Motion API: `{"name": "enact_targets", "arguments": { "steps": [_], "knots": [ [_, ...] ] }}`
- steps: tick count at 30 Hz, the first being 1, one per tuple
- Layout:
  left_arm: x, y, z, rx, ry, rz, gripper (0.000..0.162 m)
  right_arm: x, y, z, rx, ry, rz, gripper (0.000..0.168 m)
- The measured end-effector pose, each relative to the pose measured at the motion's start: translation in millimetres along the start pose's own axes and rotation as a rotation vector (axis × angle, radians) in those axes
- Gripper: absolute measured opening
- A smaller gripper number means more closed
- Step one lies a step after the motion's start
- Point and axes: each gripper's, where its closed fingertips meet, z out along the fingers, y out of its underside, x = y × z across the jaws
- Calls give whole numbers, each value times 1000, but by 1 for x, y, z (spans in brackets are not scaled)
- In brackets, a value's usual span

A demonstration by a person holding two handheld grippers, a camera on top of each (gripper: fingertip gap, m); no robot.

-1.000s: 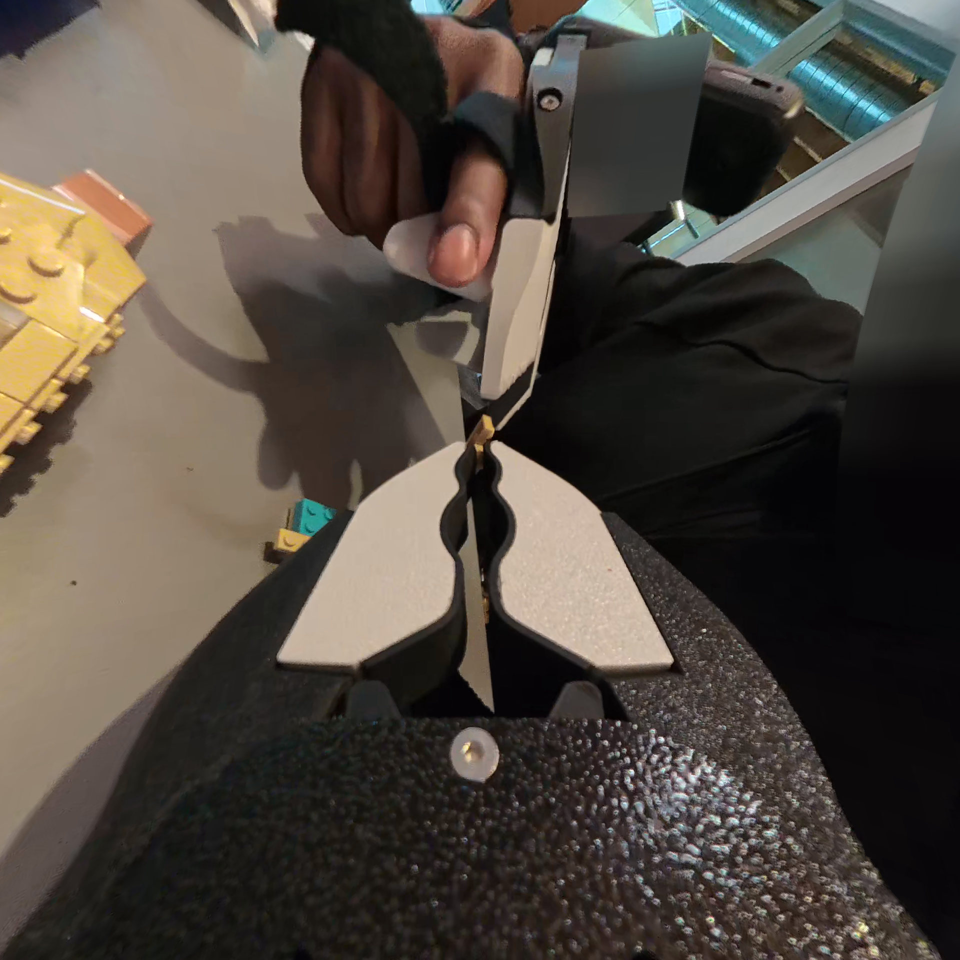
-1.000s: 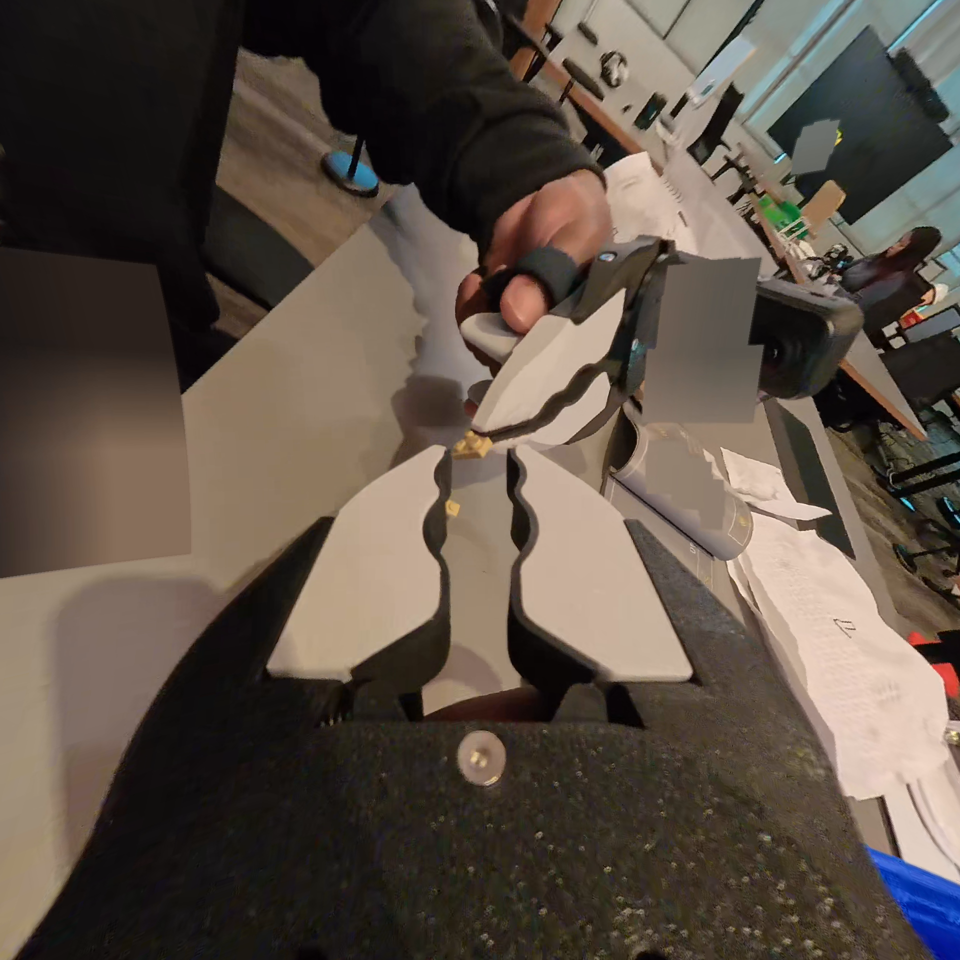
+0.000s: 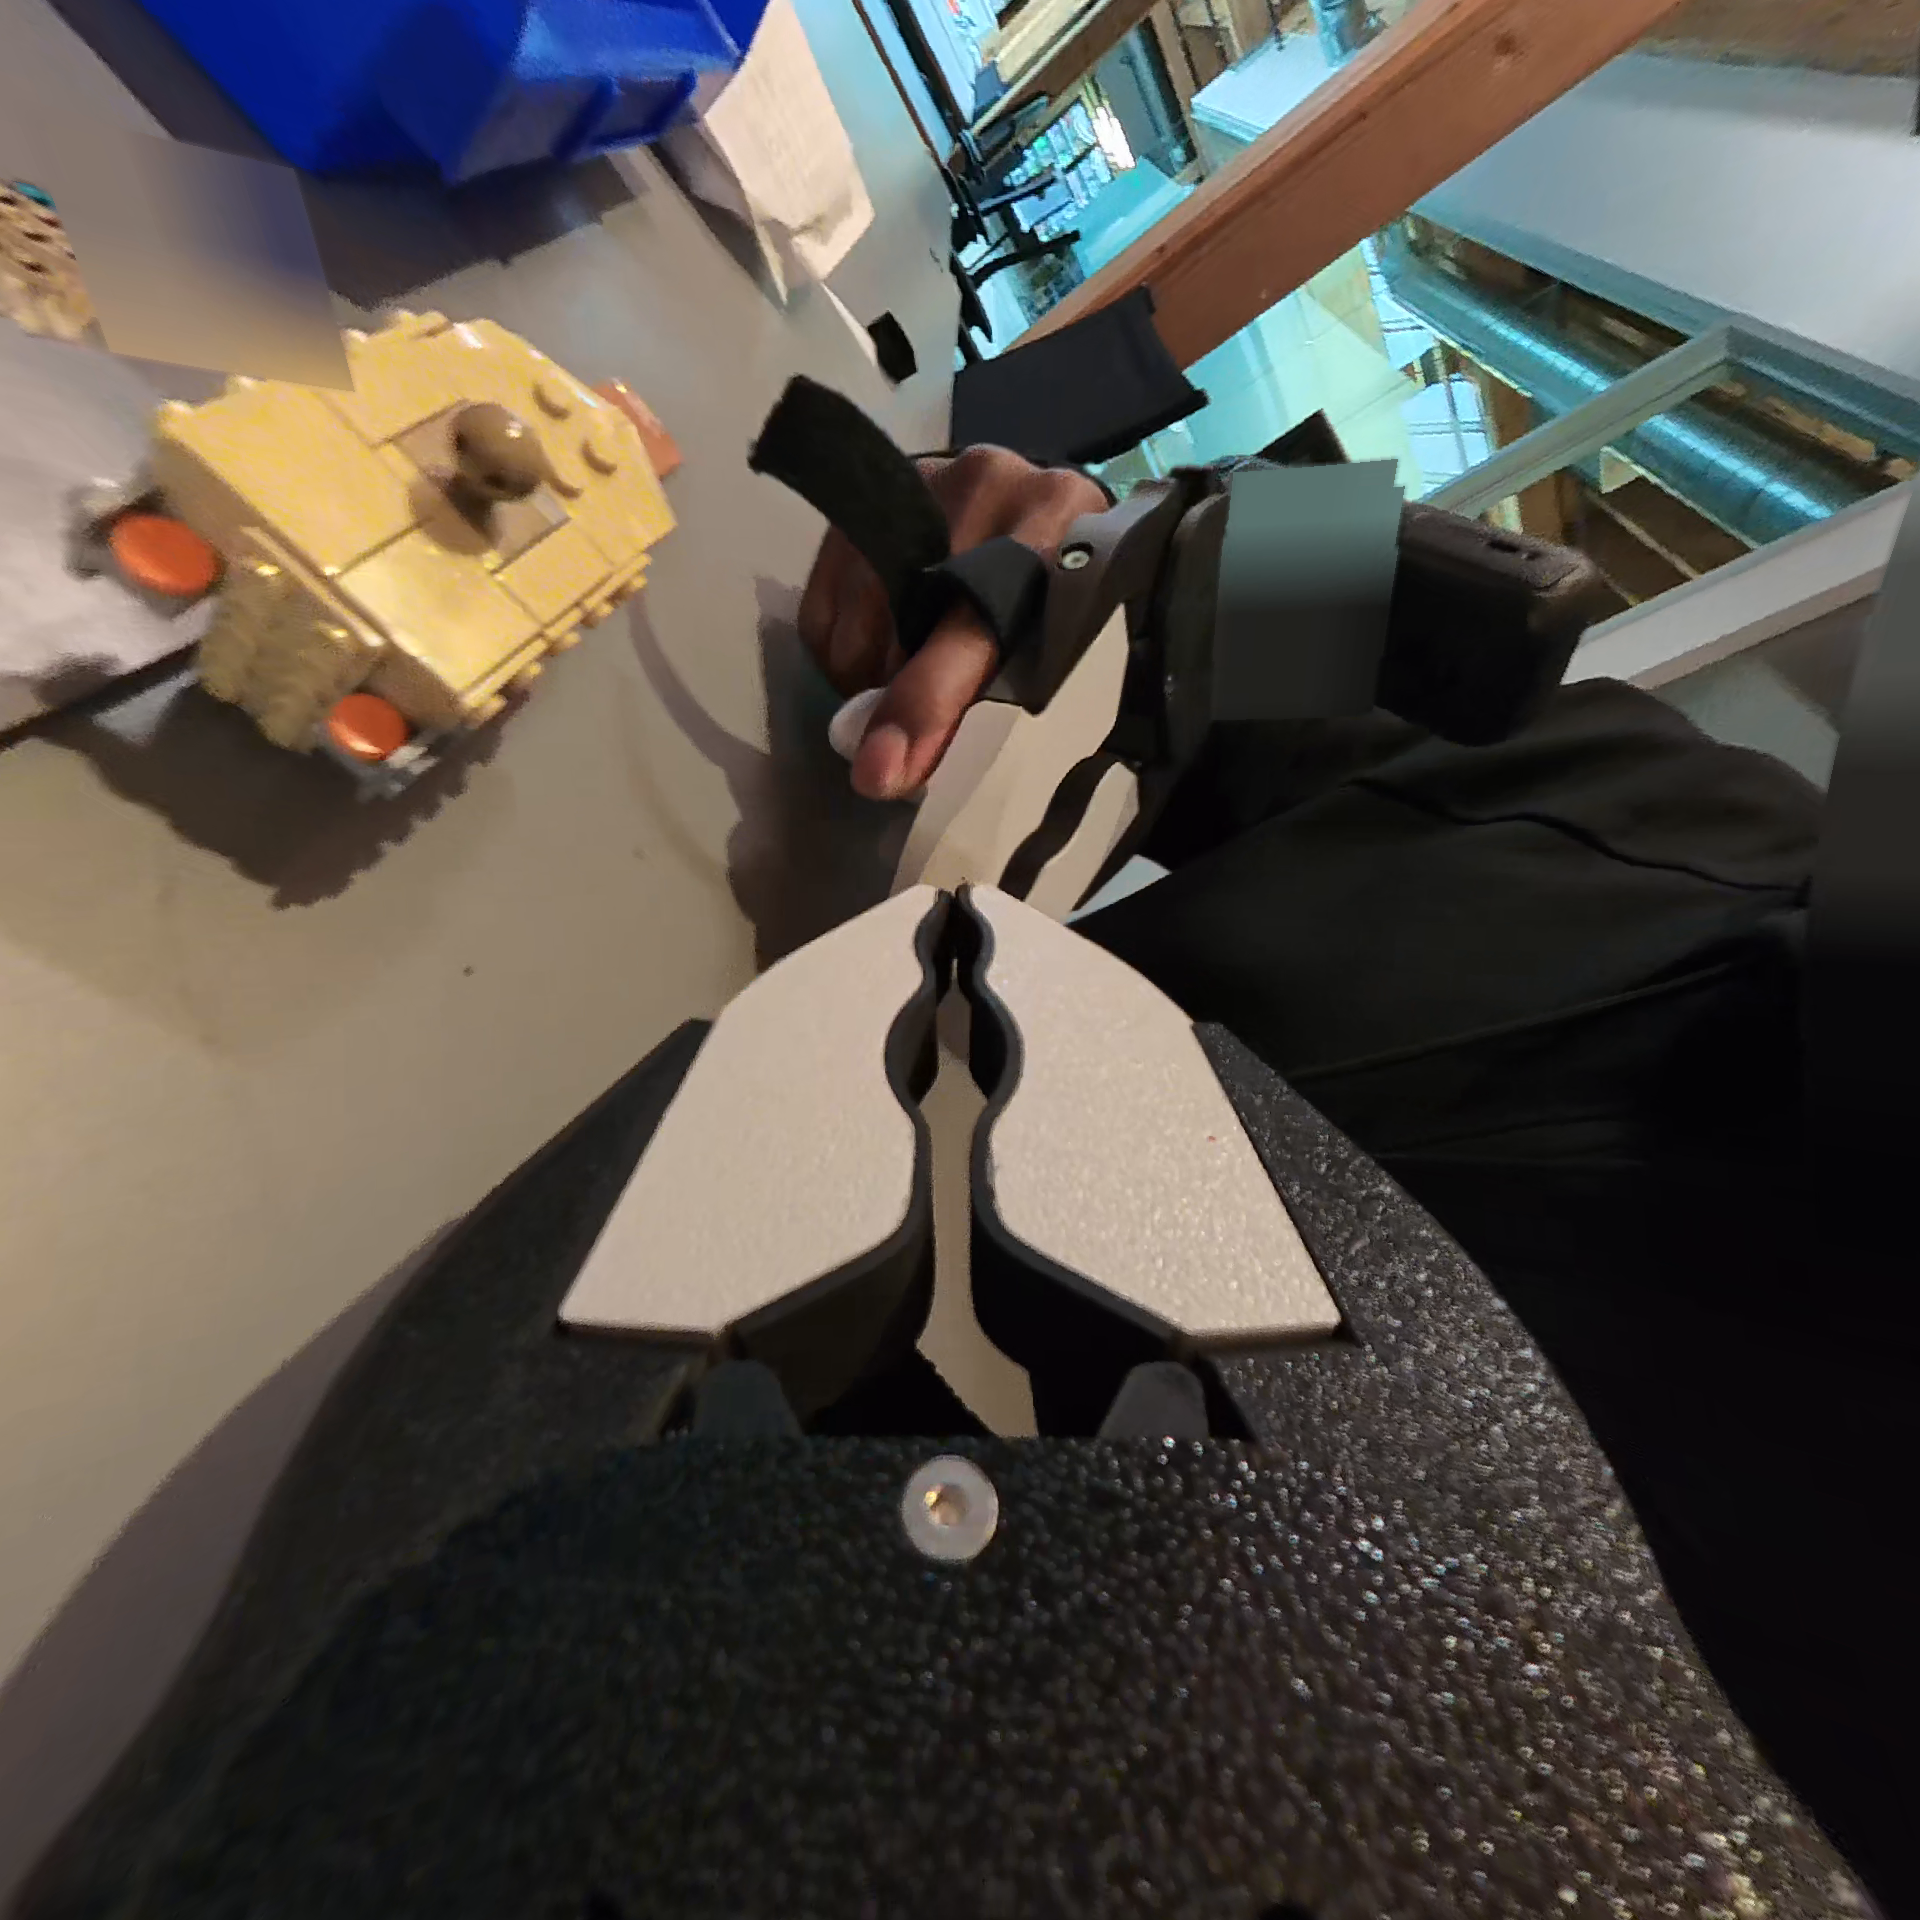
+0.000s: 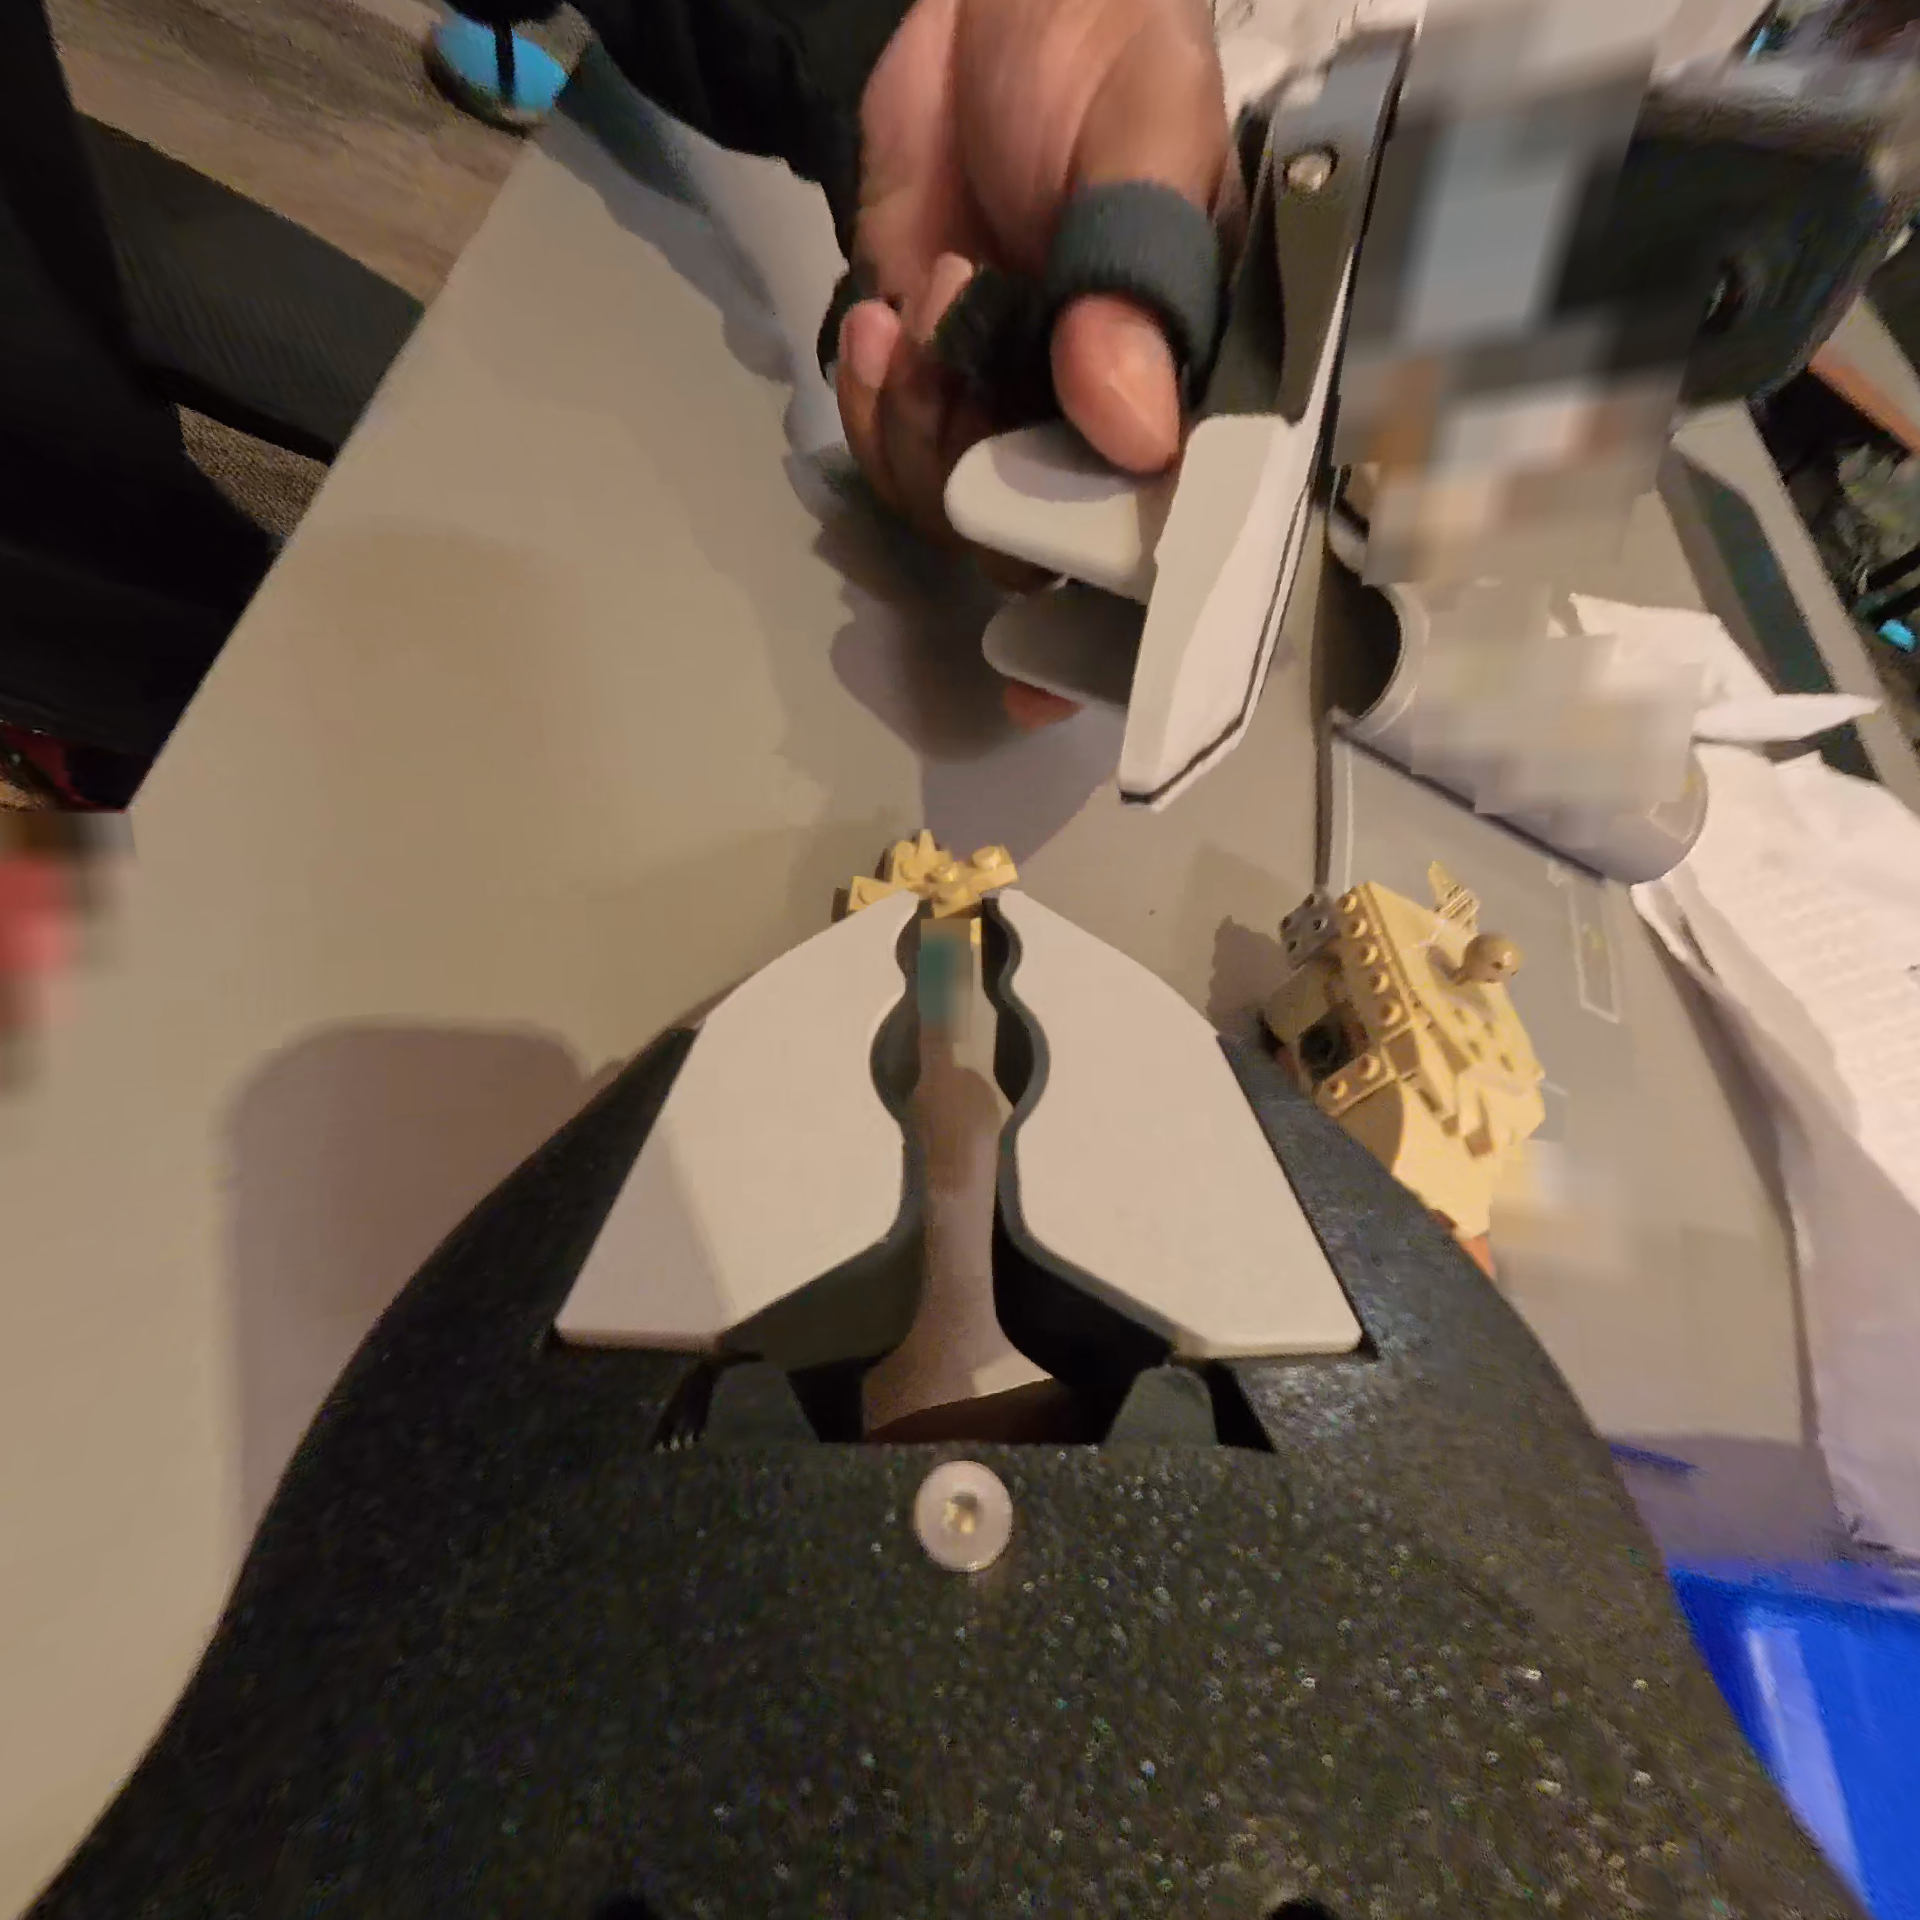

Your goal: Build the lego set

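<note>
Right gripper: jaws clamped at the tips on a small tan lego cluster, a jagged bunch of studded plates jutting past the tips; behind the pinch the wavy inner edges leave a narrow gap. Fingers are flat pale-grey plates with a fine grainy finish, edged in black, set in a coarse pebbled black housing with one silver screw. Left gripper: jaws together at the tips with nothing seen between them, same grey plates and scalloped black edges. In the right wrist view the left gripper hangs just above and beyond the tan cluster, apart from it, held by a hand with black fabric loops round thumb and finger. In the left wrist view the right gripper's pale fingers show just beyond the left tips, its hand likewise strapped. The main lego build sits on the smooth matte grey surface, well to the side: a blocky tan body, studded top, a rounded tan knob, orange-red discs low on its flank, somewhat blurred. A blue bin stands beyond it, and white papers lie near the build.
</note>
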Motion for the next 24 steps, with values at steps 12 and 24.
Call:
{"name": "enact_targets", "arguments": {
  "steps": [12,24],
  "knots": [
    [-23,21,-8,-93,-221,119,0,0,15,13,-131,-85,265,9],
    [-33,30,6,-254,-338,309,2,0,17,12,-195,-79,348,9]
  ]
}}
